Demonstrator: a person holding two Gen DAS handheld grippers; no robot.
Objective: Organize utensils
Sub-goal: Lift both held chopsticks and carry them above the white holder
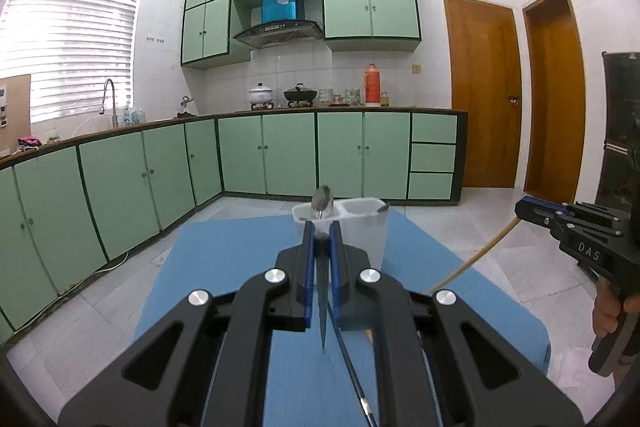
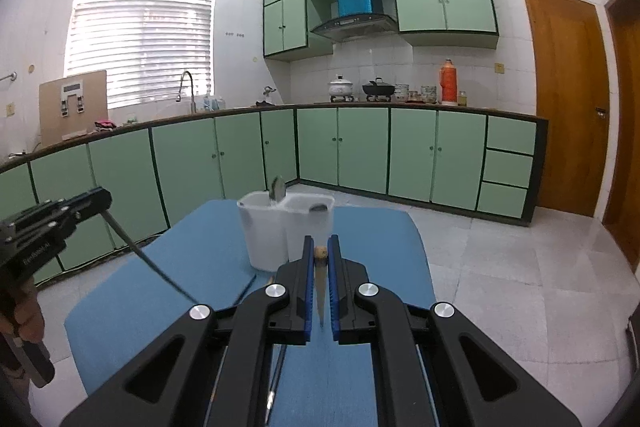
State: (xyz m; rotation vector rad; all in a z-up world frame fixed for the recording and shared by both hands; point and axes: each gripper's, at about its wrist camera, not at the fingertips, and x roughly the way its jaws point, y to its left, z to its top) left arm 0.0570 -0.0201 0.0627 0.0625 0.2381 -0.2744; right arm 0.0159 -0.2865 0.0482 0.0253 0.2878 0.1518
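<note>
A white two-compartment utensil holder (image 1: 360,223) stands at the far end of a blue table (image 1: 224,267); it also shows in the right wrist view (image 2: 268,235). A metal spoon (image 1: 322,201) stands in its left compartment, and a dark utensil tip (image 2: 319,207) rests in the right one. My left gripper (image 1: 321,237) is shut on a dark thin utensil (image 2: 152,267), held above the table. My right gripper (image 2: 320,251) is shut on a wooden chopstick (image 1: 472,261), held above the table just before the holder.
Another dark utensil (image 2: 276,375) lies on the blue table (image 2: 140,307) under my right gripper. Green cabinets (image 1: 280,155) and a counter with pots and an orange flask (image 1: 373,85) line the walls. Wooden doors (image 1: 484,95) stand at the right.
</note>
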